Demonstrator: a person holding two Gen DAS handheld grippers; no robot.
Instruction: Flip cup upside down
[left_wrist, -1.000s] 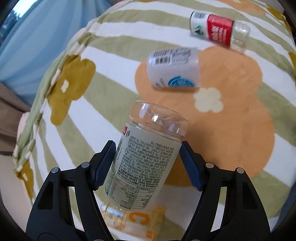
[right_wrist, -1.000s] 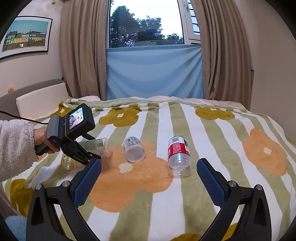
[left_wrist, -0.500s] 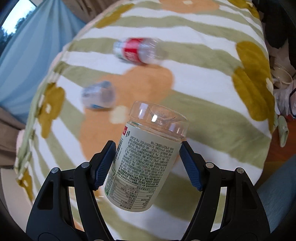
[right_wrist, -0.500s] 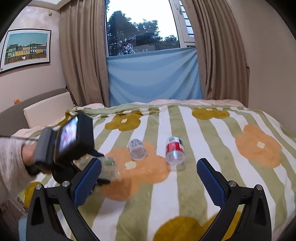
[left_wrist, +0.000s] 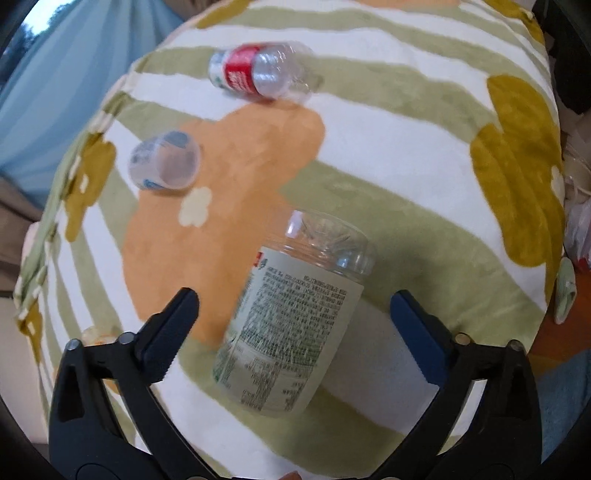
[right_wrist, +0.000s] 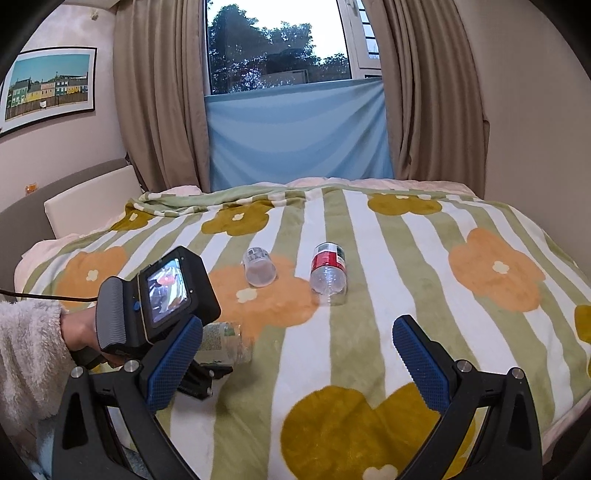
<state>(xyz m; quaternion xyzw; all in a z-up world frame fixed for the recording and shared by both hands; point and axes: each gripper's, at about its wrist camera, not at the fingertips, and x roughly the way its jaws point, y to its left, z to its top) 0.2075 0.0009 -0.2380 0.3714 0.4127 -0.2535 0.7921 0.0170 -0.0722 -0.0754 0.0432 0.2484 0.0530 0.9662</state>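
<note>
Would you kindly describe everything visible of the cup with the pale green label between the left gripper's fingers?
The cup is clear plastic, wrapped in a pale green label of small print, with a ridged closed base pointing away from the camera. It is tilted and slightly blurred, over the striped floral blanket. The left gripper is open, its blue pads apart from the cup's sides; whether the cup rests on the blanket is unclear.

Your left gripper (left_wrist: 293, 325) has its jaws spread wide apart, pointing down at a slant. Your right gripper (right_wrist: 297, 354) is also spread wide, held level. Your left hand (right_wrist: 79, 332) grips its handle.
</note>
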